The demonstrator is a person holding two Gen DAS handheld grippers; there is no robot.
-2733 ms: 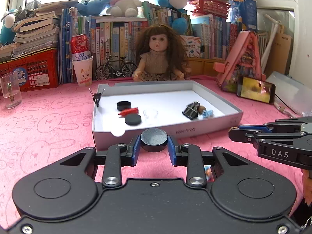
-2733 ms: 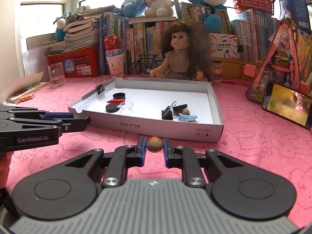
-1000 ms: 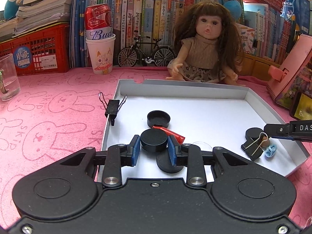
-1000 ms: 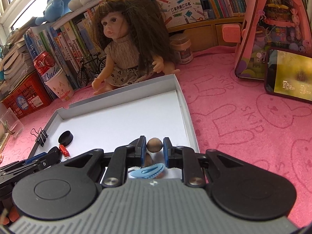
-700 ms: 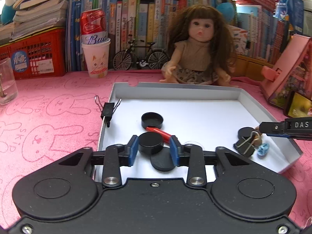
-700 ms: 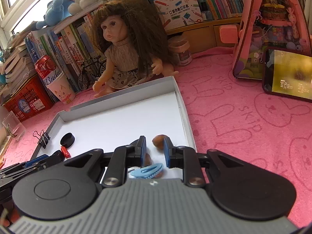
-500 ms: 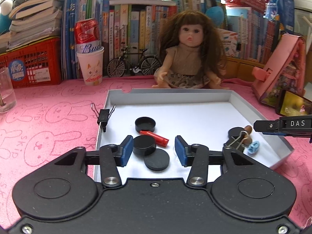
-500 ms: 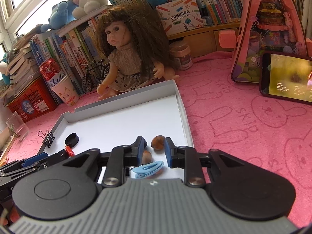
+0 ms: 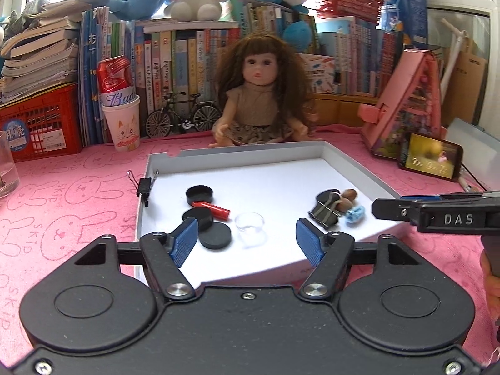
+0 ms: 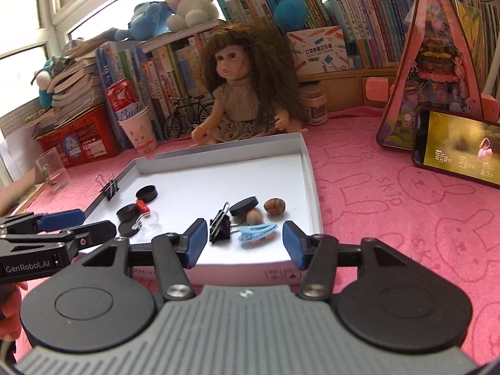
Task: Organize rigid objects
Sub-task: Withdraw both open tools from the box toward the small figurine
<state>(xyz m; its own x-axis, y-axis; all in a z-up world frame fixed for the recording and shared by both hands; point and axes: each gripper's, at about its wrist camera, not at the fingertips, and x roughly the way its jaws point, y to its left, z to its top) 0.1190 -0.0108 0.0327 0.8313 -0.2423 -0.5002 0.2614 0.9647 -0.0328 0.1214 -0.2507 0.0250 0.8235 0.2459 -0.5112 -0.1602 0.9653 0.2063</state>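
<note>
Two grippers hang over the near edge of the white tray (image 9: pixel 350 168), and both are wide apart with nothing in them.

From the left wrist view, the left gripper (image 9: pixel 247 239) has its blue pads spread far. Just past them lie three black discs (image 9: pixel 215 235), a red stick (image 9: pixel 212 208) and a clear little cup (image 9: pixel 249 220), all close together on the left side of the tray. The cup is light and hard to see. I think a low pad could bump it or knock a disc out of its group. A black clip (image 9: pixel 144 186) sits on the tray's left wall, and a careless swing could flick it off.

From the right wrist view, the right gripper (image 10: pixel 245 240) is also spread wide. Right in front of it sit a binder clip (image 10: pixel 220 226), a blue hair clip (image 10: pixel 256 230), one more disc (image 10: pixel 244 205) and two brown nuts (image 10: pixel 275 206). The nuts are round, so I think a small nudge could send them rolling. The pads hang near the front wall, so I think a drop could hit it and shake everything.
</note>
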